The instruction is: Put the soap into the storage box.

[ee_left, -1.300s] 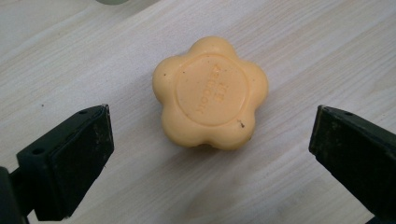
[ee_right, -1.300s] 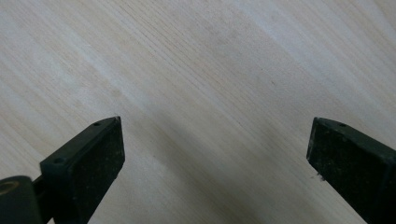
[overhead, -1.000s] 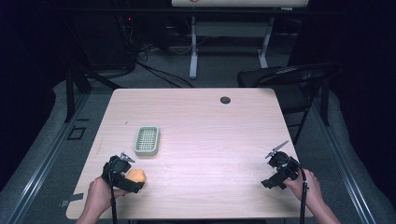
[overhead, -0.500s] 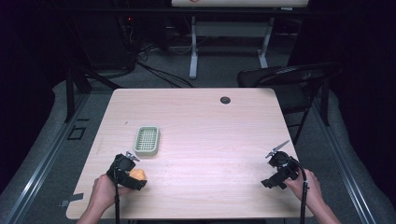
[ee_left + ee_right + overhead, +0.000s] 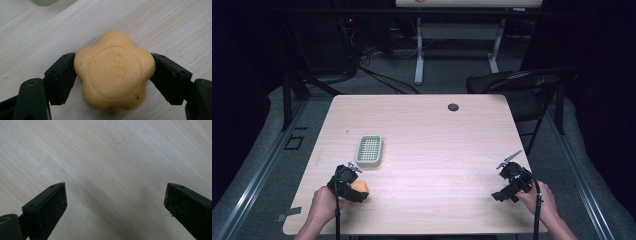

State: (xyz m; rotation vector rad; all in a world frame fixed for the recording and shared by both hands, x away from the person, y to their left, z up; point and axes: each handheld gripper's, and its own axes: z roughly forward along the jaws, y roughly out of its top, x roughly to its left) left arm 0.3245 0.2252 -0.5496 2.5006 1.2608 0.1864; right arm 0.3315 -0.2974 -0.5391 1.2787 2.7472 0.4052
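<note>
On the near left part of the light wooden table [image 5: 427, 135], the left gripper [image 5: 113, 75] holds a yellow-orange, flower-shaped bar of soap [image 5: 114, 74]. Its two black fingers [image 5: 61, 77] press against opposite sides of the bar, one on each flank, and the soap's stamped face is turned toward the gripper's camera. The lettering on that face is too faint to read. In the high view the soap [image 5: 359, 188] sits at the front of the left gripper [image 5: 354, 187], close to the table's near edge, with the person's left hand [image 5: 323, 205] behind it.

Just beyond the soap, farther from the person, lies a pale green soap dish [image 5: 369, 150] with a slotted bottom; it stands apart from the gripper.

The right gripper [image 5: 115, 205] is over bare wood at the near right of the table, its fingers [image 5: 48, 205] spread wide with nothing between them. The high view shows the right gripper [image 5: 507, 187] in the person's right hand [image 5: 542, 202].

A small dark round cap [image 5: 453, 107] sits near the far edge of the table. A black chair [image 5: 522, 85] stands beyond the far right corner.
</note>
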